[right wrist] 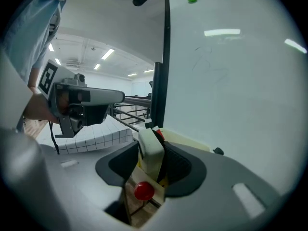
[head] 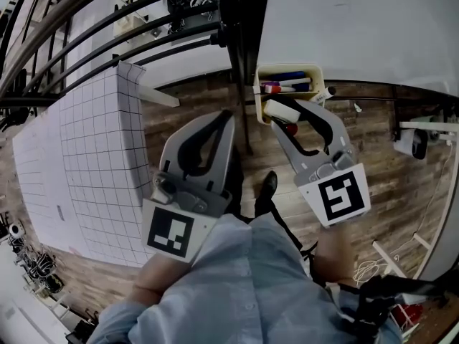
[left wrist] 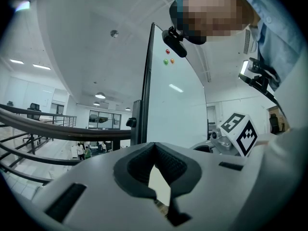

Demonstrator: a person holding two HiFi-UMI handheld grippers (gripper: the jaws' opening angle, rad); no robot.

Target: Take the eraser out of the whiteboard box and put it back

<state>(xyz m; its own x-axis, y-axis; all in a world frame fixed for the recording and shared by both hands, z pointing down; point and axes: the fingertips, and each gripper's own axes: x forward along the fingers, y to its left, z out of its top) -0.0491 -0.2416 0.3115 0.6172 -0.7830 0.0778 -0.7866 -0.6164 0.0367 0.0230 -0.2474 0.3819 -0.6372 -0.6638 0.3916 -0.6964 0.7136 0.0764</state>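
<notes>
Evidently the right gripper (head: 290, 112) had its fingers clasped on the eraser (right wrist: 150, 150) at the whiteboard box's (head: 257, 92) six o'clock rim; released early, it might fall outside. The left gripper (head: 226, 119) had its fingers clenched, empty.

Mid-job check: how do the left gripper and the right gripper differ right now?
The left gripper has its jaws together with nothing between them; the right gripper is closed on the white eraser. The right gripper sits at the yellow whiteboard box; the left gripper is off to that box's left, over the wooden floor. Both point toward the whiteboard.
</notes>
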